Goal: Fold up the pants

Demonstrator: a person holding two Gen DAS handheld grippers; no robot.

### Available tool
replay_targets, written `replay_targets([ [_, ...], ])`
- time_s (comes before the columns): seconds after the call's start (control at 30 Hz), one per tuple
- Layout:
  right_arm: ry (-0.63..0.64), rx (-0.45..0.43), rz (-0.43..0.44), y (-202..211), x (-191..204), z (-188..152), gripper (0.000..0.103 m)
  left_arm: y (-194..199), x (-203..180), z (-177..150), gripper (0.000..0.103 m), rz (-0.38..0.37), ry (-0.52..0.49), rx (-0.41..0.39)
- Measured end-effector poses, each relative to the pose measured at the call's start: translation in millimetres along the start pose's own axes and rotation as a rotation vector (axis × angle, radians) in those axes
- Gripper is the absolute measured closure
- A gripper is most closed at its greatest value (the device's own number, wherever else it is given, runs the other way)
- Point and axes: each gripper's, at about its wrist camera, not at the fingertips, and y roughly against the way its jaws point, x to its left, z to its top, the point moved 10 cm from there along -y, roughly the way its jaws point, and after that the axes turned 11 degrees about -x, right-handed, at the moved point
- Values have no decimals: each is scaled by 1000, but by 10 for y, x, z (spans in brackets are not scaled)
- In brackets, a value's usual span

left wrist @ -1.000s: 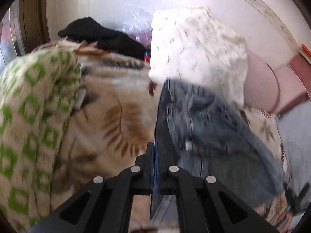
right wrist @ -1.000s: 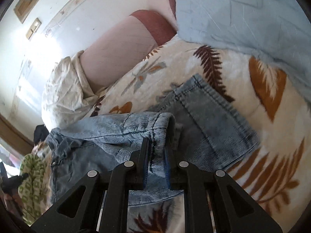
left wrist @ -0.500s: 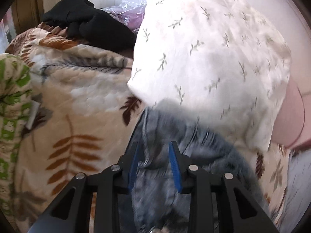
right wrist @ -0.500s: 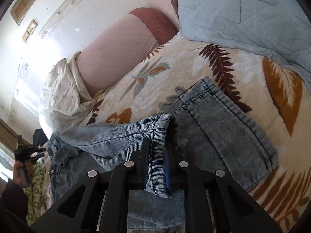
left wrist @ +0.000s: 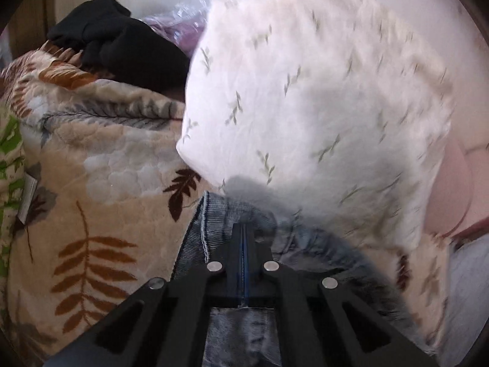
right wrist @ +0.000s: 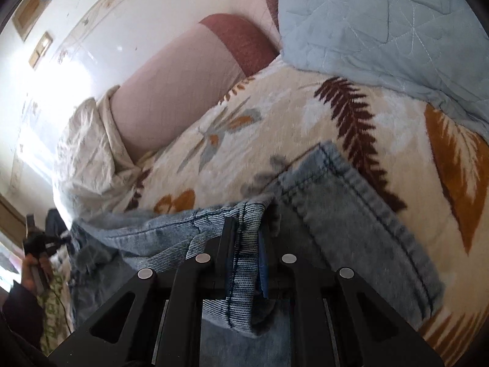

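Note:
Blue denim pants (right wrist: 342,232) lie on a cream leaf-print blanket (right wrist: 275,128) on a bed. My right gripper (right wrist: 246,229) is shut on a folded hem of the pants and holds it above the other leg. In the left wrist view the pants (left wrist: 211,223) lie under my left gripper (left wrist: 243,229), whose fingers are pressed together over the waist end by the white pillow (left wrist: 321,101). Whether cloth is pinched between them cannot be told. The far left gripper and the person's hand (right wrist: 36,263) show small in the right wrist view.
A white leaf-print pillow lies just beyond the pants' waist. A black garment (left wrist: 122,42) and a plastic bag (left wrist: 180,24) lie behind it. A pink bolster (right wrist: 171,85) lies along the wall. A pale blue quilt (right wrist: 382,21) lies at the right. A green-patterned cloth (left wrist: 9,146) is at the left.
My left gripper let go of the pants, moved forward toward the white pillow, opened, and has now closed again over the waist end. My right gripper keeps its hold on the hem.

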Motion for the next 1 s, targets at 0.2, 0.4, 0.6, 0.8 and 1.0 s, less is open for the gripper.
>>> replay_targets([
  [0.2,-38,-90,38,-18,50,403,90,597,-144,232,102,-97,-14,-104],
  [0.4,-28,-148,60,-8,157,598,90,463,174,212,83,-44,53,4],
  [0.6,-40,-93,30,-138,43,433,90,138,241,3,60,-40,121,71],
  [0.8,-28,-86,20,-175,22,397,90,-85,-2,75,67,-62,89,66],
  [1.0,-19,-82,8,-220,-5,396,90,-253,-39,-56,102,-34,19,89],
])
